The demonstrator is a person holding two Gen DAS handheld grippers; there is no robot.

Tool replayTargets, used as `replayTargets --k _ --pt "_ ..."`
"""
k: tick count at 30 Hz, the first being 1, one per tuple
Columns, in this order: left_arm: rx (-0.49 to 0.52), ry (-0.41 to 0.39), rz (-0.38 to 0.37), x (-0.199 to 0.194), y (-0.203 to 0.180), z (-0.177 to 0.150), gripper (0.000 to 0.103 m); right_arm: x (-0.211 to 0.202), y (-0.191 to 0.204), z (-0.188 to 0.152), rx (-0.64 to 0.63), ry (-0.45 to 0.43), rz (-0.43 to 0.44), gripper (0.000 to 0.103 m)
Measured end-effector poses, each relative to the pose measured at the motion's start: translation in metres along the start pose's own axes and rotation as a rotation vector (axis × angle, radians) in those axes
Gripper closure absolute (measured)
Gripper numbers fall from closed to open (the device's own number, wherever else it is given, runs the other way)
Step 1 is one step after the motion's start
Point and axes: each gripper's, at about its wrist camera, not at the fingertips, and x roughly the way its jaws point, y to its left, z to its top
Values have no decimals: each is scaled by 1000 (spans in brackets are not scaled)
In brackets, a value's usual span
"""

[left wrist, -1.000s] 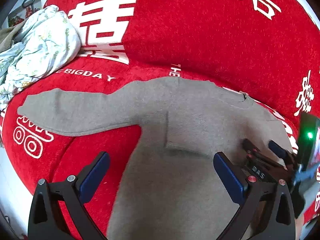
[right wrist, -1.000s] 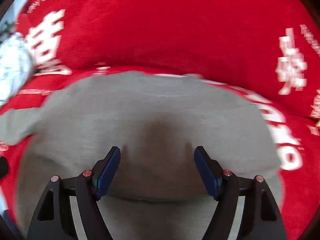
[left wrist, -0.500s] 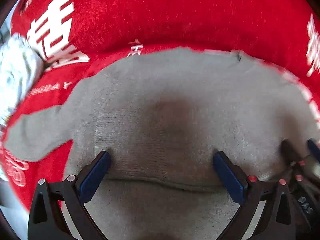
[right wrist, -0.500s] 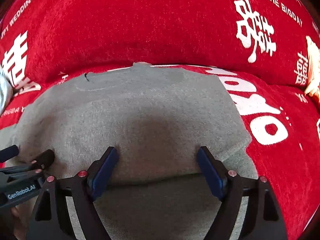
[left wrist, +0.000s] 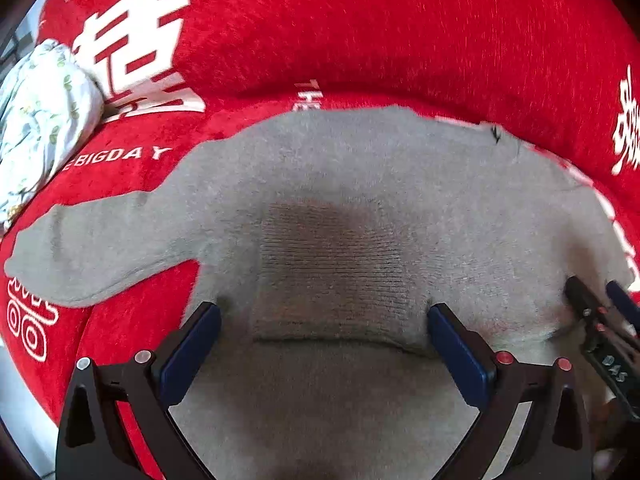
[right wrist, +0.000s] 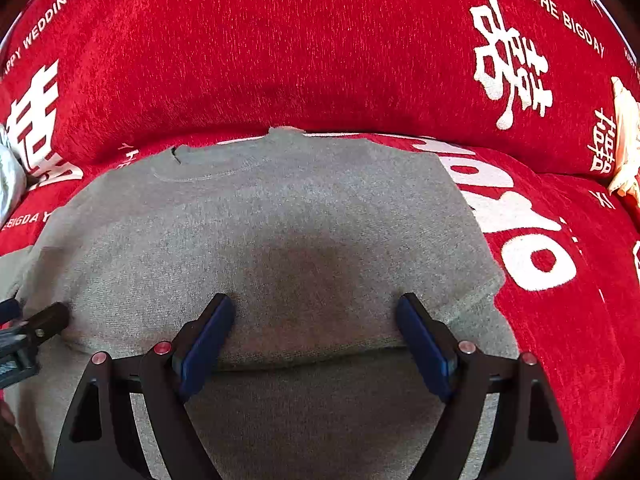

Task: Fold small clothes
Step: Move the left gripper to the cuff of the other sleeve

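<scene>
Since grey sweater (left wrist: 340, 216) is soft, limp knit w/ sleeve out at frame left, grab folded hem edge; left gripper (left wrist: 324, 332) and right gripper (right wrist: 316, 328) both wide, nothing held

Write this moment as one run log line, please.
sweater: flat on red sofa | one sleeve spread | both grippers open, fingers over hem fold

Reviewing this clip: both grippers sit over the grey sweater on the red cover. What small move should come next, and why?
Probably close both grippers on the folded edge. The grey sweater lies on the red cover with a fold ridge running between the open pads of the left gripper and the right gripper. One sleeve is spread out to the side, so folding is unfinished.
</scene>
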Motion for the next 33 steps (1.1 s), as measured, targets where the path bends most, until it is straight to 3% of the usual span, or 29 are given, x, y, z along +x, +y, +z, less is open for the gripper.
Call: replayTargets --k 4,7,13,16,24,27,29,33 --pt "-102 -16 -17 -3 16 2 0 1 2 0 -7 -2 -15 17" --pt "-63 55 81 19 10 5 0 0 2 0 -7 -3 -14 17" --pt "-107 -7 84 -2 39 1 0 0 1 0 0 -3 -6 17" --pt "-238 -17 124 -6 95 -3 0 1 1 0 0 -4 -7 17" --pt "-767 40 352 2 293 -31 0 1 2 0 -6 -3 -13 17" --pt "-866 69 400 18 335 -33 0 1 3 0 -10 -3 -20 16" --pt "-861 54 413 24 350 -24 0 1 3 -1 -13 -3 -22 16" --pt "-924 119 389 40 379 0 0 1 4 0 -14 -2 -24 16"
